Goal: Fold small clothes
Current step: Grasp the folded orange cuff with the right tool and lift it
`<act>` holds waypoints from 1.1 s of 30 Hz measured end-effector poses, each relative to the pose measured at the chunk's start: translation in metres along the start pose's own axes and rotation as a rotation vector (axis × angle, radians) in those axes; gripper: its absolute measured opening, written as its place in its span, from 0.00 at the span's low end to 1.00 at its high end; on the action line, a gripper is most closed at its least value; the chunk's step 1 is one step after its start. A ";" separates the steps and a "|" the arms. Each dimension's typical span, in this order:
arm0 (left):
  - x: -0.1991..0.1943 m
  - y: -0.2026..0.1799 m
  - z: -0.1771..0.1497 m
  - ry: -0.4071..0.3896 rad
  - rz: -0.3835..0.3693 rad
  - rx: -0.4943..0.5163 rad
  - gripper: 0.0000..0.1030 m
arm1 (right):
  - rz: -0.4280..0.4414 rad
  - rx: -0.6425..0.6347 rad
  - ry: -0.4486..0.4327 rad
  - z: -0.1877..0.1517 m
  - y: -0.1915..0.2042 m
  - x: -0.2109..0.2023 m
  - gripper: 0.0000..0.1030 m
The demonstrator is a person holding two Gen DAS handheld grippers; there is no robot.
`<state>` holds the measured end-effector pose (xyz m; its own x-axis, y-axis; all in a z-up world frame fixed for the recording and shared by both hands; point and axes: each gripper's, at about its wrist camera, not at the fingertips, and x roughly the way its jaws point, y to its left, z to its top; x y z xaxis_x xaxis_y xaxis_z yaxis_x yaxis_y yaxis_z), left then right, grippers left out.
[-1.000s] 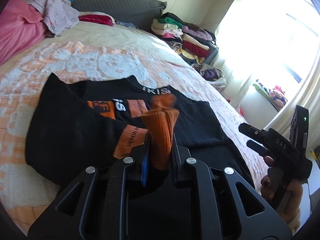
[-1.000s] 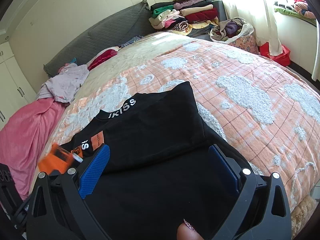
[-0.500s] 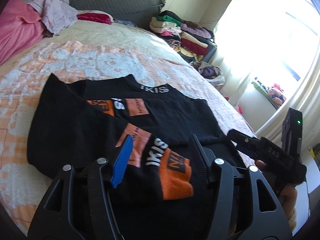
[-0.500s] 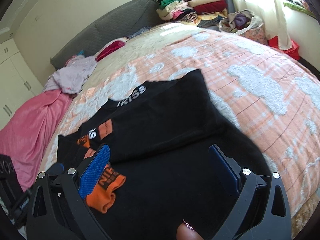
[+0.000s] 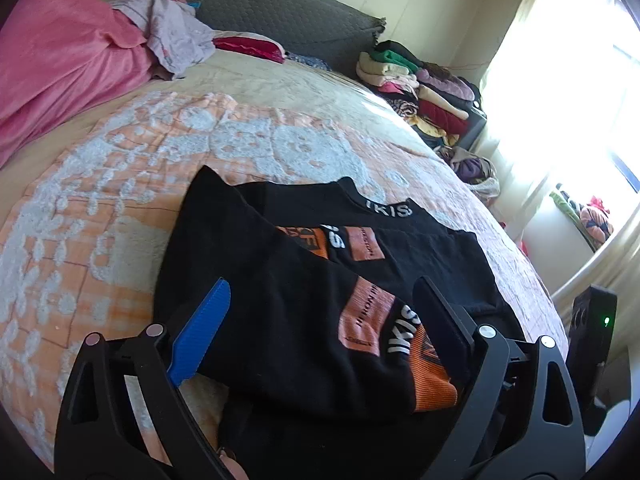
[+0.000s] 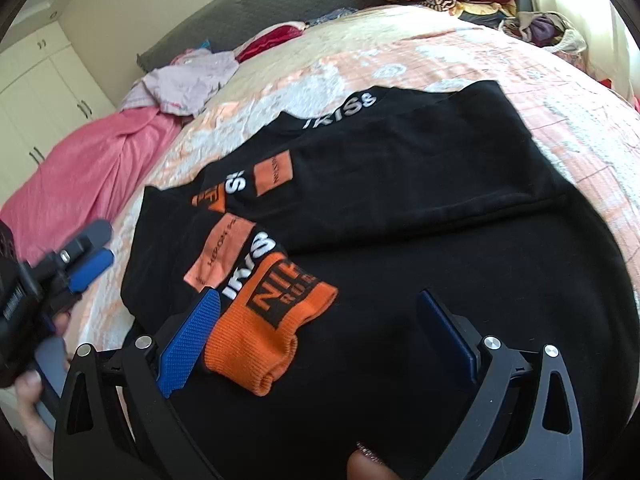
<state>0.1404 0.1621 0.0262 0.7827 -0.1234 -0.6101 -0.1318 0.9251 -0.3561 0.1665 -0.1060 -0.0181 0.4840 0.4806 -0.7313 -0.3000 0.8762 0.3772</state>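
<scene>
Looking along my left claw [image 5: 320, 332], I saw its jaws spread wide, gripping nothing, with the black sweatshirt [image 5: 280, 280] lying under and between them on the bed [image 5: 100, 208]. My right claw [image 6: 320, 340] stood just as wide apart and empty, hanging over the lower body of the same garment. The sweatshirt lay flat on the peach-and-white bedspread, its collar lettering turned toward the grey headboard [image 5: 280, 12]. One sleeve was folded across the front, and its orange ribbed cuff [image 6: 272, 332] rested on the black fabric just beside the blue pad of my right claw; whether pad and cuff touched, I could not tell.

From the sweatshirt toward the headboard lay a pink blanket [image 5: 68, 68] and a crumpled lilac garment [image 5: 176, 40], well apart from it. Beyond the sweatshirt's far corner, off the bed's edge, a stack of folded clothes [image 5: 420, 96] rose in many colours. Beside that stack sat a pale bag [image 5: 486, 186] holding purple and dark cloth; what else it held was too small to make out.

In the right wrist view my left claw appeared beside the sweatshirt's folded edge, over the bedspread.
</scene>
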 end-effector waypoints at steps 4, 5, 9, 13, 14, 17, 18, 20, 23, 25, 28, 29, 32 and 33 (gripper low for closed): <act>-0.004 0.010 0.004 -0.013 0.022 -0.021 0.83 | 0.020 -0.021 0.036 -0.004 0.010 0.013 0.70; -0.005 0.012 0.005 -0.018 0.031 -0.025 0.83 | 0.020 -0.024 0.034 -0.005 0.012 0.014 0.68; -0.010 0.021 0.007 -0.035 0.031 -0.054 0.83 | 0.019 -0.023 0.023 -0.005 0.017 0.017 0.53; -0.014 0.030 0.011 -0.052 0.039 -0.079 0.84 | 0.066 -0.015 0.013 0.000 0.019 0.022 0.17; -0.015 0.033 0.012 -0.054 0.041 -0.087 0.85 | 0.084 -0.024 0.012 0.004 0.021 0.022 0.14; -0.019 0.042 0.014 -0.066 0.048 -0.111 0.86 | 0.102 -0.076 -0.025 0.017 0.033 0.014 0.13; -0.021 0.046 0.015 -0.071 0.050 -0.119 0.86 | 0.116 -0.088 -0.039 0.022 0.037 0.010 0.13; -0.024 0.050 0.016 -0.078 0.055 -0.130 0.86 | 0.138 -0.110 -0.072 0.036 0.043 -0.001 0.13; -0.028 0.060 0.017 -0.093 0.061 -0.162 0.86 | 0.124 -0.159 -0.123 0.056 0.050 -0.016 0.13; -0.030 0.064 0.017 -0.099 0.061 -0.180 0.86 | 0.102 -0.192 -0.149 0.069 0.052 -0.024 0.12; -0.033 0.069 0.018 -0.106 0.064 -0.196 0.86 | 0.061 -0.232 -0.186 0.088 0.051 -0.034 0.12; -0.033 0.070 0.019 -0.108 0.066 -0.199 0.86 | 0.049 -0.236 -0.195 0.093 0.048 -0.036 0.12; -0.034 0.070 0.019 -0.108 0.070 -0.197 0.86 | 0.020 -0.233 -0.221 0.104 0.036 -0.044 0.12; -0.034 0.069 0.018 -0.107 0.071 -0.196 0.86 | 0.008 -0.231 -0.228 0.106 0.032 -0.046 0.12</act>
<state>0.1154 0.2367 0.0353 0.8262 -0.0122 -0.5633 -0.2958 0.8414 -0.4522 0.2218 -0.0964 0.0877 0.6448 0.5063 -0.5726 -0.4710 0.8532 0.2241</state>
